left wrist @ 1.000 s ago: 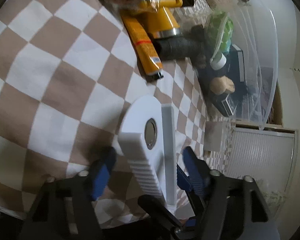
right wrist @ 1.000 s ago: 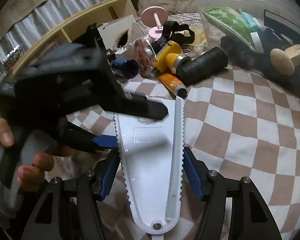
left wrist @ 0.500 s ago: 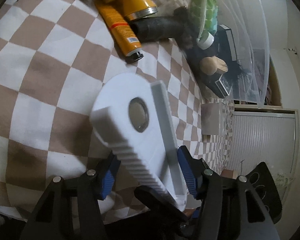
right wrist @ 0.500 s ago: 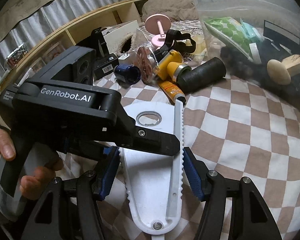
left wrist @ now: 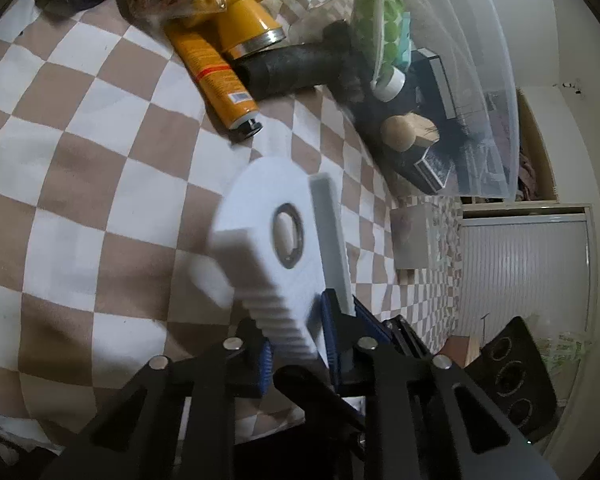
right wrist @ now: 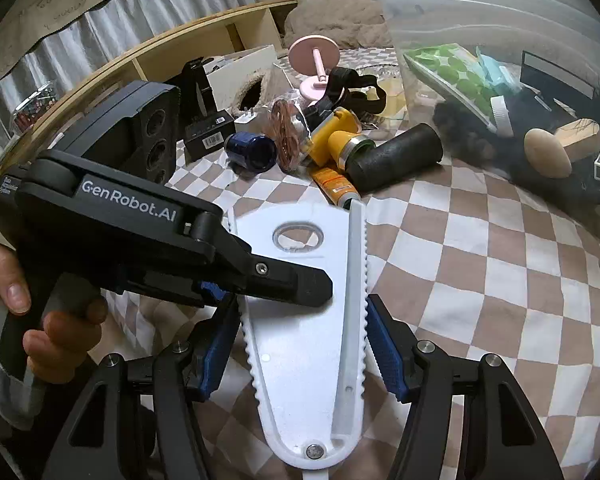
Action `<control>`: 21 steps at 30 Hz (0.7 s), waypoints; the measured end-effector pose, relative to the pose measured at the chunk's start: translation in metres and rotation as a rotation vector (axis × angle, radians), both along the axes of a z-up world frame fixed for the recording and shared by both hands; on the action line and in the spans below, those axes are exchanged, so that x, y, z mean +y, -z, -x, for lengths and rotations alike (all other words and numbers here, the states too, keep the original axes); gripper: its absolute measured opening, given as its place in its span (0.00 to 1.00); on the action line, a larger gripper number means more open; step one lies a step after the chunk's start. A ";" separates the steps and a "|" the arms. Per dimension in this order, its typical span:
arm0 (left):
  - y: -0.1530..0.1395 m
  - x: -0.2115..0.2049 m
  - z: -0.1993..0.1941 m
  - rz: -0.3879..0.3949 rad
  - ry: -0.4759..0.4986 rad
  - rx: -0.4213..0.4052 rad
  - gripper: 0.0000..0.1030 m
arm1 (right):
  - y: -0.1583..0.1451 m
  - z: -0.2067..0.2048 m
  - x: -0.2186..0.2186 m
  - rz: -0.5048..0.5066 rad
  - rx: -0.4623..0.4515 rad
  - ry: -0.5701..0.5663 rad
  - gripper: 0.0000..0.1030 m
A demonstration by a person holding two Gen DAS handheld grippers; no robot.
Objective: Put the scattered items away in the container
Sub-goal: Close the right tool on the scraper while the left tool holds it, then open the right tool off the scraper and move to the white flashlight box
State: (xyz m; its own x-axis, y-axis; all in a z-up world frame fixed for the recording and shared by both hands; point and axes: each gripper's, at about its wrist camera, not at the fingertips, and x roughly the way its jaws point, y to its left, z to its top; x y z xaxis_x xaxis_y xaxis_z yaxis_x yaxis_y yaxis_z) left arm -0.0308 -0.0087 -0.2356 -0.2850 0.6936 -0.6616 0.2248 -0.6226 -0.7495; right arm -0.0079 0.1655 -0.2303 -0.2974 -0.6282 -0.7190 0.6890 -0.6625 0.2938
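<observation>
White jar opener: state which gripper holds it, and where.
The left gripper clamps the white jar opener on its toothed side; the right gripper straddles its narrow end.

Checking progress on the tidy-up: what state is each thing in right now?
Left gripper: shut on the white plastic serrated tool.
Right gripper: jaws apart, straddling the tool, pads apparently off it.
Clear plastic container: open, partly filled.
Orange tube: capped, lying on the checkered cloth.
Black cylinder: lying outside the container.
</observation>
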 end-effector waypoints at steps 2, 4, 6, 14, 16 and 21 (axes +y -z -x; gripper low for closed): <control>-0.004 0.000 0.000 -0.008 0.001 0.022 0.15 | 0.000 0.002 0.002 0.011 -0.007 0.001 0.62; -0.007 0.001 0.000 -0.001 0.005 0.041 0.15 | -0.001 0.004 0.004 0.019 -0.010 0.000 0.62; -0.008 0.001 0.000 -0.010 0.000 0.049 0.15 | -0.003 0.004 0.005 0.023 -0.005 -0.001 0.62; -0.014 -0.007 0.000 0.003 -0.037 0.088 0.15 | -0.014 0.001 0.005 -0.027 0.061 -0.018 0.72; -0.015 -0.011 0.000 0.009 -0.051 0.093 0.15 | -0.017 0.000 0.011 -0.029 0.076 -0.012 0.82; -0.016 -0.015 0.000 0.002 -0.070 0.105 0.15 | -0.025 0.007 0.037 0.009 0.055 0.042 0.82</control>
State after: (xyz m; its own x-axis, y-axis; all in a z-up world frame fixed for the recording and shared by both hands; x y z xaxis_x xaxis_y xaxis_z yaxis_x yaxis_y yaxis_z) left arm -0.0305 -0.0240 -0.2197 -0.4005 0.6679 -0.6273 0.1884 -0.6099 -0.7697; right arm -0.0150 0.2025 -0.2048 -0.3621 -0.6206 -0.6955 0.6761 -0.6886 0.2623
